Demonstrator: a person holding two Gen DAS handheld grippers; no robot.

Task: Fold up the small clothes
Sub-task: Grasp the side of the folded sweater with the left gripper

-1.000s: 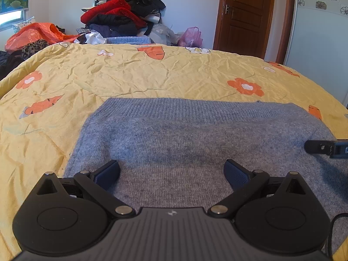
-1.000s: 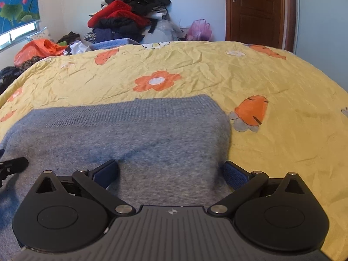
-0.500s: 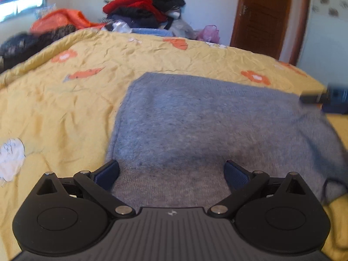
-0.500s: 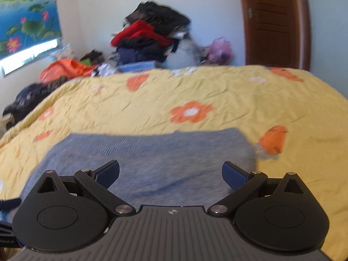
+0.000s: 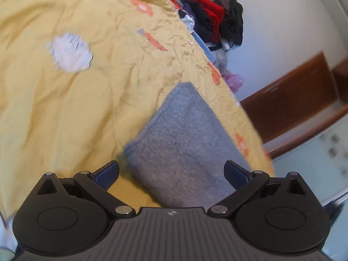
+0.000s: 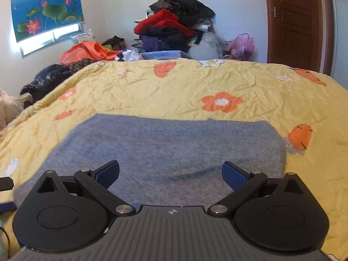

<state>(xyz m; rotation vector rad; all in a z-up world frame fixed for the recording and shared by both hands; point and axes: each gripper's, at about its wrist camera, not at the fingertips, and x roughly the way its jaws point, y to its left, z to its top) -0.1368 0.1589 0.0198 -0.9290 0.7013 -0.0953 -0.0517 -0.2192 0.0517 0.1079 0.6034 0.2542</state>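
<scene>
A grey knitted garment (image 6: pixel 169 148) lies folded flat on the yellow flowered bedspread (image 6: pixel 195 87). My right gripper (image 6: pixel 170 174) is open and empty, held above the garment's near edge. My left gripper (image 5: pixel 171 171) is open and empty too; its view is rolled sideways and looks along the garment (image 5: pixel 184 139) from its left end. The tip of the left gripper shows at the left edge of the right wrist view (image 6: pixel 5 183).
A pile of red, black and dark clothes (image 6: pixel 174 28) is heaped past the far side of the bed, with an orange bag (image 6: pixel 87 52) to its left and a pink bag (image 6: pixel 242 45) to its right. A brown door (image 6: pixel 293 21) stands at the back right.
Both grippers have lifted off the garment and stayed open. The left gripper has swung to the garment's left end and rolled sideways. The right gripper has drawn back and up.
</scene>
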